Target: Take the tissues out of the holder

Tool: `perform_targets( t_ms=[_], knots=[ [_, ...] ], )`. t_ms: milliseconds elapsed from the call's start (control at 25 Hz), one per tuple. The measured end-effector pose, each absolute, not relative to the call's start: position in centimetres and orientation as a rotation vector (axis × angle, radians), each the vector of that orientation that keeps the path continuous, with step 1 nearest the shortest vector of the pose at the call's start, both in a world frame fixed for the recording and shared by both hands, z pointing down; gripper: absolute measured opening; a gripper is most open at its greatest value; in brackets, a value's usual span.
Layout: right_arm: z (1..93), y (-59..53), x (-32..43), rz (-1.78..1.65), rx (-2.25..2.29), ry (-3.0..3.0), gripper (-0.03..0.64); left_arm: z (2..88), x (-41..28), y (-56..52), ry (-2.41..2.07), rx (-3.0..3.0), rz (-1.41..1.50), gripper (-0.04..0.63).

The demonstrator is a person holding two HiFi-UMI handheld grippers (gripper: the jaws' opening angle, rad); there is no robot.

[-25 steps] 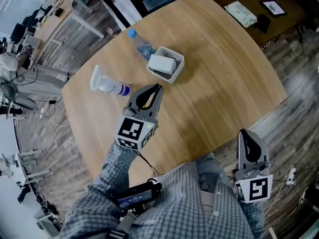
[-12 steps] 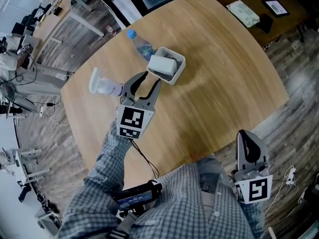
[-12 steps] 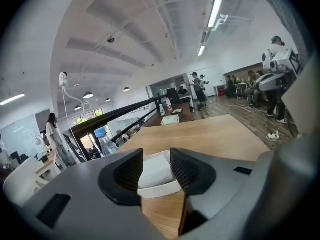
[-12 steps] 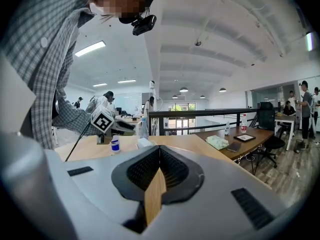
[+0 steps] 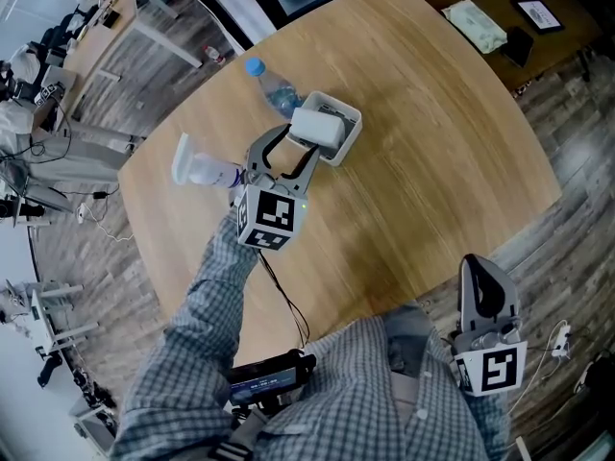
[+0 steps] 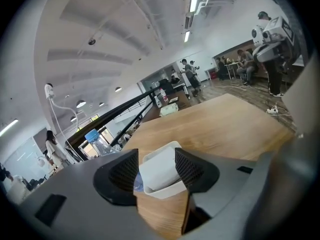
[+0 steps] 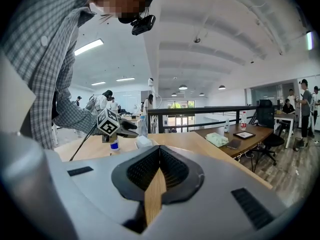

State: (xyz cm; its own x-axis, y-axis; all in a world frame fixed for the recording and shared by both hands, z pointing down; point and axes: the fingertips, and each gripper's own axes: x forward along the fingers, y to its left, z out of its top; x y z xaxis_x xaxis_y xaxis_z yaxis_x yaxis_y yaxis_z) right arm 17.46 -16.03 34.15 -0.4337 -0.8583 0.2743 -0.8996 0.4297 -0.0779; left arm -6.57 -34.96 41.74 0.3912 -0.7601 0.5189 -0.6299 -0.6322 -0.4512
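Tissues [image 5: 315, 126] fill a white rectangular holder [image 5: 352, 134] before the left hand-held gripper [image 5: 298, 143], just opened and empty.

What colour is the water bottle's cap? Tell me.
Blue. The bottle cap shows best in the head view.

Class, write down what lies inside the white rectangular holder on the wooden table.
A white pack of tissues lies inside the white rectangular holder, filling most of it. The pack covers the holder's floor, so whatever may lie beneath it cannot be seen.
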Motion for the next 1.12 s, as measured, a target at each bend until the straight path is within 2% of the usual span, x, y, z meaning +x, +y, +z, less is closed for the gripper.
perform_targets(
  t_ms=[160, 440, 680, 1120],
  knots=[
    [34.0, -16.1, 17.5, 0.325, 1.540, -2.492, 0.011, 42.6, -6.4, -35.6, 1.193, -2.454, -1.124, 0.230],
    [34.7, -15.8, 18.0, 0.341, 1.527, -2.489, 0.011, 43.8, -5.1, -36.6, 1.034, -2.420, -1.216, 0.291],
    [35.0, -15.8, 18.8, 0.354, 1.550, -2.476, 0.011, 45.2, -4.5, -36.9, 0.852, -2.336, -1.334, 0.298],
    [36.2, -15.4, 20.3, 0.326, 1.515, -2.447, 0.011, 47.0, -3.1, -38.3, 0.670, -2.278, -1.449, 0.365]
  ],
)
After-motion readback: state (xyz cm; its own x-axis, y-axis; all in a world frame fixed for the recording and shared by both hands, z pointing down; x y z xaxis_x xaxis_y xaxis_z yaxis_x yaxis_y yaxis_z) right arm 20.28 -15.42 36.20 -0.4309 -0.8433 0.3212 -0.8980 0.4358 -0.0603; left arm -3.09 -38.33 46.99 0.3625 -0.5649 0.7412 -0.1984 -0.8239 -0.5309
